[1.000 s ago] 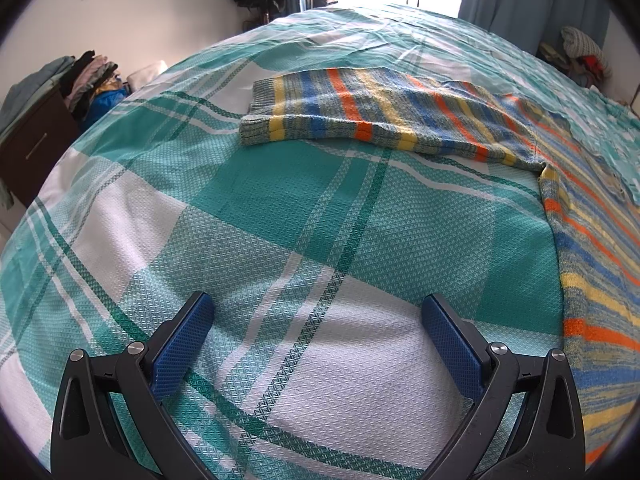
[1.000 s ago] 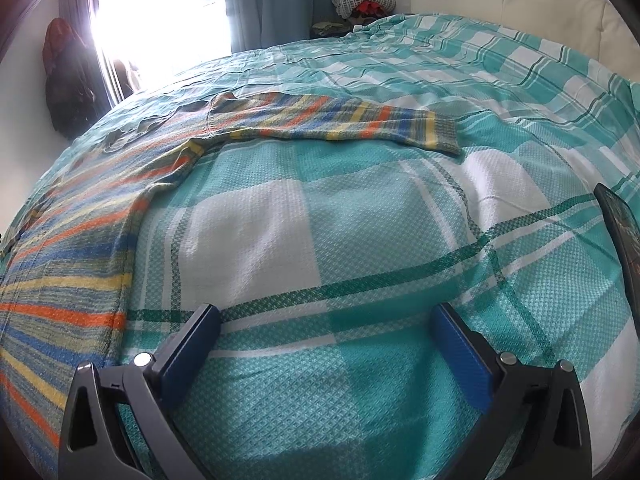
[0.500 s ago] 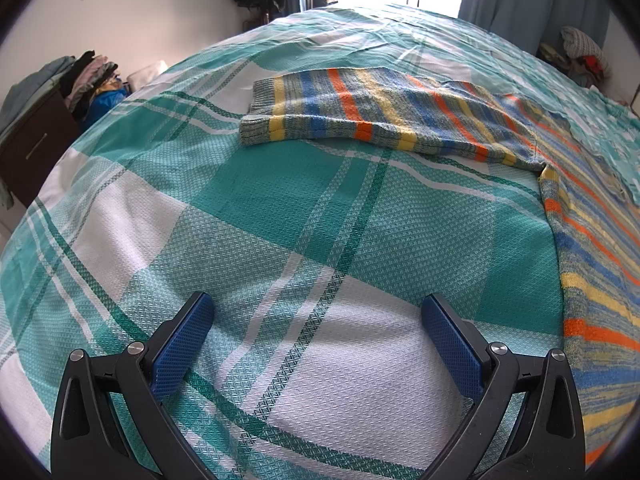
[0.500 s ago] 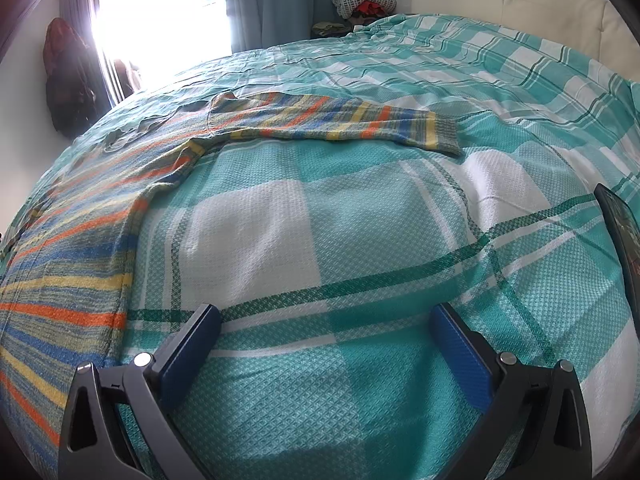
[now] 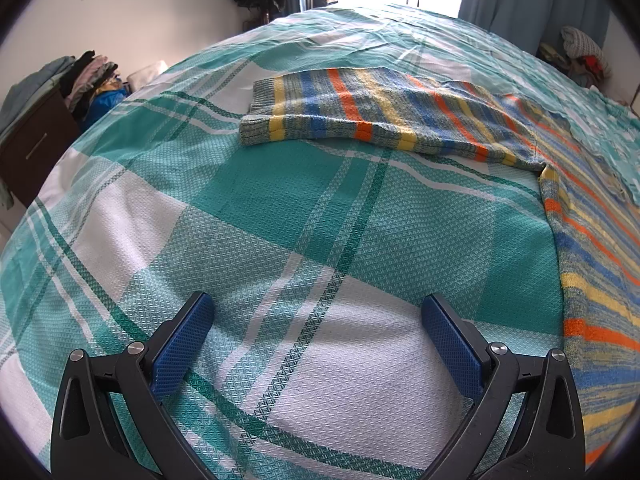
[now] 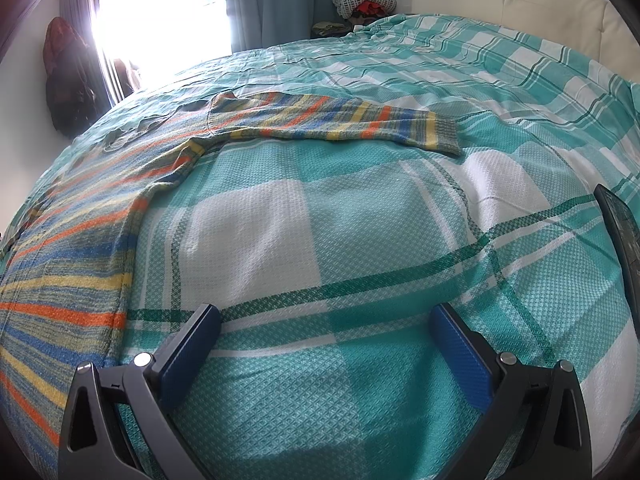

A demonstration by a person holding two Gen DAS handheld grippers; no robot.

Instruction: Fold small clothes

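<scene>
A striped knitted sweater in blue, yellow, orange and grey (image 5: 592,240) lies spread flat on the bed with the teal-and-white checked cover (image 5: 280,208), and everything here can be placed from it. Its body runs along the inner side of both views, on the right edge for the left wrist camera and on the left edge for the right one (image 6: 68,272), so the garment lies between the two grippers. One sleeve (image 5: 380,116) stretches away from the body to the left, its long axis running across the view ahead of the left gripper (image 5: 318,336), ending in a ribbed cuff; the other sleeve (image 6: 340,124) reaches the opposite way, crosswise ahead of the right gripper (image 6: 325,346). Both grippers have their blue-padded fingers spread wide with nothing between them, hovering over bare cover just beside the sweater's side edges and well short of the sleeves. Each sleeve seems to belong to its own-side gripper, which would need to travel forward to the cuff before folding it inward across the body.
</scene>
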